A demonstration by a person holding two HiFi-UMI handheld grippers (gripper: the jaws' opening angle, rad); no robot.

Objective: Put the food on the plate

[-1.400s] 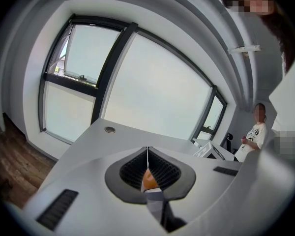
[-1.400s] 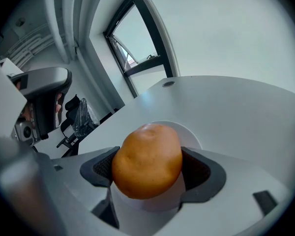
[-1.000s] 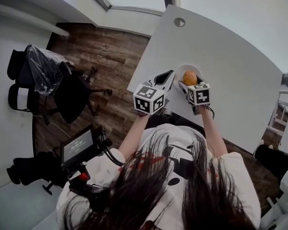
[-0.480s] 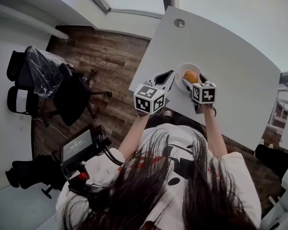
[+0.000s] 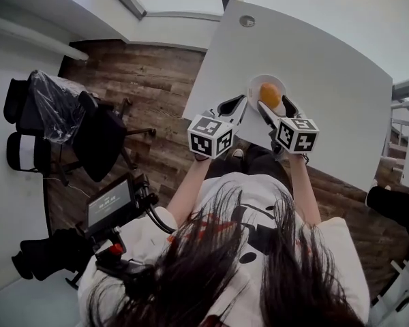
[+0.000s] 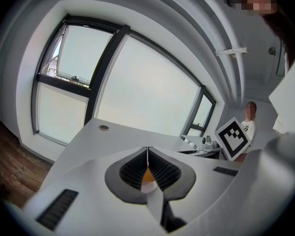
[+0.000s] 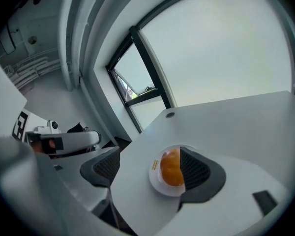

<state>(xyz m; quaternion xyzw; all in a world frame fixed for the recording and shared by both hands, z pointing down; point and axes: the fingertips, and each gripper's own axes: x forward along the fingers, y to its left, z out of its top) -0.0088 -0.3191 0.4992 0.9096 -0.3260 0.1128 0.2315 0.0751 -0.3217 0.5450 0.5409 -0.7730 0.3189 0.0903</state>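
A round orange bun (image 5: 270, 95) lies on a small white plate (image 5: 256, 85) near the front edge of the white table (image 5: 327, 87). My right gripper (image 5: 275, 107) is open just behind the plate on the person's side. In the right gripper view the bun (image 7: 170, 168) sits free on the plate (image 7: 157, 180), and the right jaw's pad (image 7: 195, 168) covers its right side. My left gripper (image 5: 237, 105) is shut and empty, to the left of the plate at the table's edge. Its tips (image 6: 147, 154) meet in the left gripper view, with a sliver of the bun (image 6: 147, 175) showing below them.
A round cable grommet (image 5: 246, 21) sits at the table's far end. Left of the table, wooden floor (image 5: 150, 80) holds dark office chairs (image 5: 99, 131), one under clear plastic. A monitor rig (image 5: 111, 203) hangs by the person's left side.
My right gripper has drawn back a little from the bun toward the person, and the bun stays on the plate. The left gripper has hardly moved.
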